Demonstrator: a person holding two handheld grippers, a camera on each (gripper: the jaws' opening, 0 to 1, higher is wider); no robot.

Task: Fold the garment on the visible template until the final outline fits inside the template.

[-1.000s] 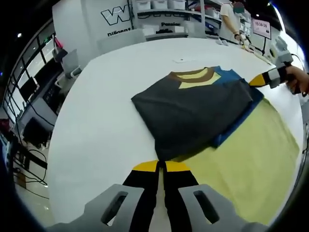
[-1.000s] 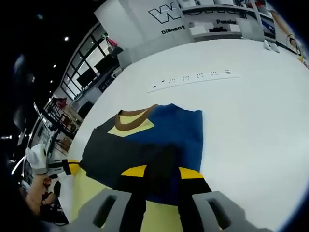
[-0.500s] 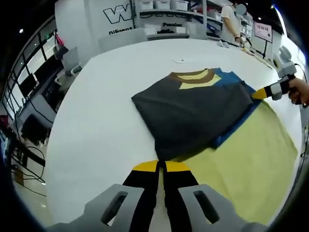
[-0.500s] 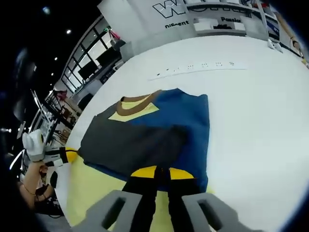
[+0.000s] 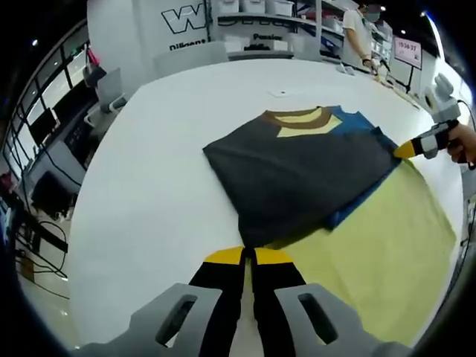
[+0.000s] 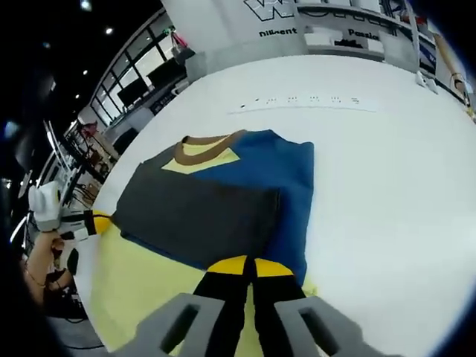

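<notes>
The folded garment (image 5: pixel 301 171), a dark grey and blue shirt with a brown collar and pale yellow neck panel, lies in the middle of the left gripper view on the round white table (image 5: pixel 149 186), partly over the pale yellow-green fabric template (image 5: pixel 379 253) that spreads to the lower right. In the right gripper view the same shirt (image 6: pixel 223 193) sits centre frame, its blue edge reaching past the template (image 6: pixel 141 282) onto bare table.

Compared with a second ago, the right gripper (image 6: pixel 245 269) has pulled back toward the shirt's near blue edge; its black, yellow-tipped jaws are now closed together, and whether they pinch cloth cannot be told. The left gripper (image 5: pixel 248 256) has stayed put at the grey corner near the bottom of its view, jaws together, with no cloth clearly between them.

The shirt's outline looks unchanged, and the blue side overhangs the template, so another fold or a shift onto the template seems needed.
</notes>
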